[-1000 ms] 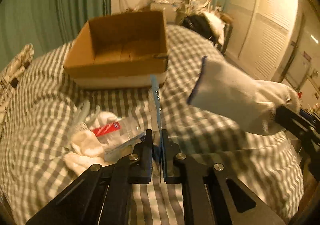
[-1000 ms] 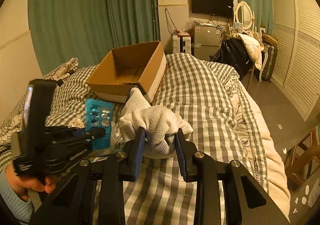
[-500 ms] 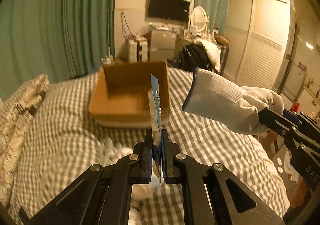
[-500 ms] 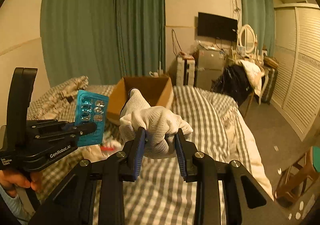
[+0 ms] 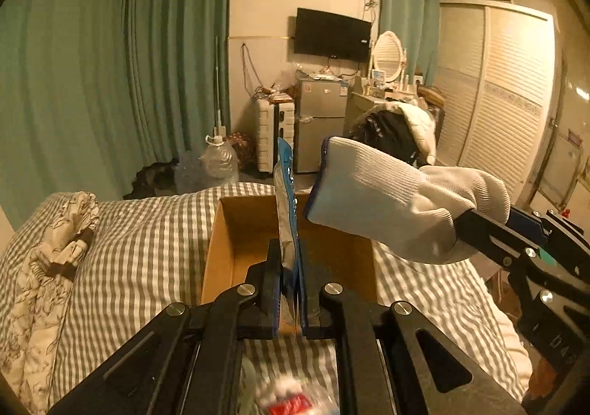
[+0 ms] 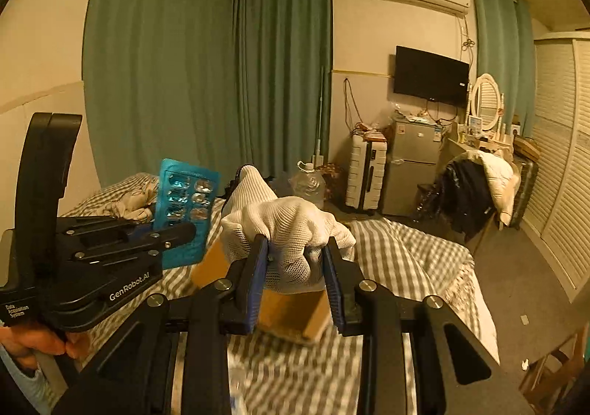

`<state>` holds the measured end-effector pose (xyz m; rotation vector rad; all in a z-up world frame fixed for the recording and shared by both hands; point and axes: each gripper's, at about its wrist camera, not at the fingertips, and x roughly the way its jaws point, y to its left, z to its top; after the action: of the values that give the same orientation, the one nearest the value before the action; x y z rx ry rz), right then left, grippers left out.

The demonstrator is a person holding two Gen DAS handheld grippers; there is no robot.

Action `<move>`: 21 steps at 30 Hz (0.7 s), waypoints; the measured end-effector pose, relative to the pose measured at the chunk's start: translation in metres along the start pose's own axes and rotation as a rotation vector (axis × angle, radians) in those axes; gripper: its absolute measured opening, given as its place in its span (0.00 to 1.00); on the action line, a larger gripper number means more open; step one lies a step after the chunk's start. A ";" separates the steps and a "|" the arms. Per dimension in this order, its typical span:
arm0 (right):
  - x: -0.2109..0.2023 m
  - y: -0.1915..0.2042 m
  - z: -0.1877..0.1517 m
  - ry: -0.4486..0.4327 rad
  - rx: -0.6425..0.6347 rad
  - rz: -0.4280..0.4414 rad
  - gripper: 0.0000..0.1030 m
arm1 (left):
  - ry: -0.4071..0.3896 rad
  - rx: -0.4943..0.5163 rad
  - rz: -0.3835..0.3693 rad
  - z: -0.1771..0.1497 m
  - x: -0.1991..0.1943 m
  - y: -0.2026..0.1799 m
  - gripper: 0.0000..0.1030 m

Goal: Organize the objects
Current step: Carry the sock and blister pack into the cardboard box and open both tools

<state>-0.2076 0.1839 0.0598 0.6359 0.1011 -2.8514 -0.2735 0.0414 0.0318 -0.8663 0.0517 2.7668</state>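
Observation:
My left gripper (image 5: 289, 267) is shut on a blue pill blister pack (image 5: 287, 201), seen edge-on; in the right wrist view the pack (image 6: 184, 208) shows its face beside the left gripper (image 6: 177, 232). My right gripper (image 6: 297, 260) is shut on a white knit glove (image 6: 287, 230); the glove (image 5: 398, 208) also shows in the left wrist view, held by the right gripper (image 5: 475, 230). Both are held in the air over the open cardboard box (image 5: 239, 249) on the checked bed; the box (image 6: 295, 311) is partly hidden behind the glove.
The grey checked bedspread (image 5: 147, 249) carries a patterned pillow (image 5: 48, 267) at the left. Blurred clear packaging with a red label (image 5: 291, 402) lies at my near edge. Beyond the bed stand water jugs (image 5: 217, 164), a small fridge (image 5: 320, 123), a chair with clothes (image 6: 475, 193) and wardrobes (image 5: 509, 120).
Both grippers have risen and tilted up while moving forward toward the box, each still holding its object. The box now lies lower and closer, directly under them.

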 end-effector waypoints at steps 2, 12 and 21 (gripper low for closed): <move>0.029 -0.002 0.007 0.015 -0.006 -0.006 0.28 | 0.012 0.010 0.012 0.004 0.023 0.005 0.07; 0.158 -0.023 -0.011 0.133 0.053 0.031 0.30 | 0.125 0.020 0.019 -0.020 0.126 0.023 0.07; 0.145 -0.055 -0.016 0.093 0.165 0.007 0.74 | 0.143 0.029 0.074 -0.033 0.110 0.022 0.80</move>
<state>-0.3412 0.2106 -0.0151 0.7991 -0.1222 -2.8433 -0.3483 0.0410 -0.0583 -1.0737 0.1511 2.7596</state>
